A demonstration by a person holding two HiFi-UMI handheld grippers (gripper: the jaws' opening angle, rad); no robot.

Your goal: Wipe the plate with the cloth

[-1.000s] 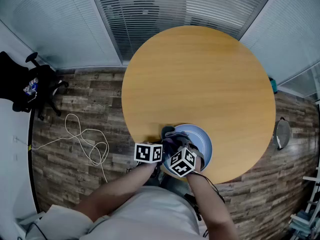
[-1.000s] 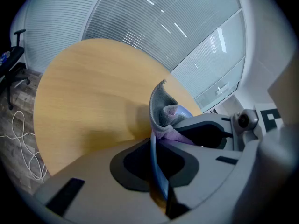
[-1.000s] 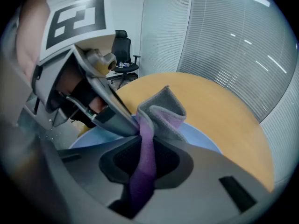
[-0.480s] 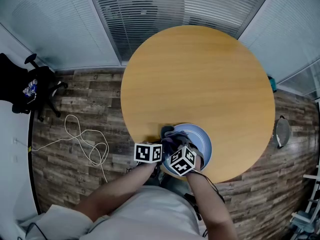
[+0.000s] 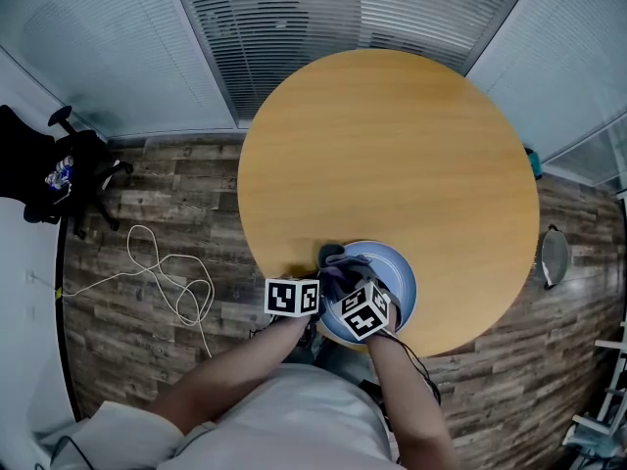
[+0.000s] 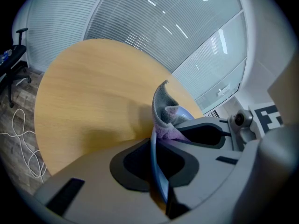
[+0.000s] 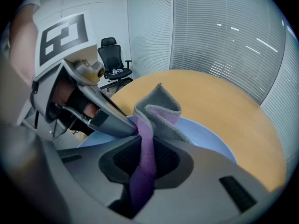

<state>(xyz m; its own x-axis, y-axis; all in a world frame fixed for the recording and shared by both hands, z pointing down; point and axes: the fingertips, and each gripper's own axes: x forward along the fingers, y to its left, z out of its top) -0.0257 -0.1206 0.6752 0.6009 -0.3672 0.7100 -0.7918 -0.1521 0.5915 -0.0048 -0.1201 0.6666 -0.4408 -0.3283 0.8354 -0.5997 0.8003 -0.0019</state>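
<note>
In the head view, a black office chair (image 5: 44, 164) stands at the left edge, and a white cable (image 5: 167, 277) lies looped on the floor left of the table. The marker cubes (image 5: 292, 298) hide the left part of the plate (image 5: 400, 272). This plate is round and light blue, and it sits at the lower edge of the table. The left gripper (image 6: 156, 146) has its jaws pressed on the thin rim. The right gripper (image 7: 145, 153) pinches the cloth (image 7: 156, 108), grey and purple, which stands folded over the plate. The round table (image 5: 392, 155) is light wood, the floor (image 5: 147, 194) is dark planks, and closed blinds (image 5: 343, 18) fill the top.
</note>
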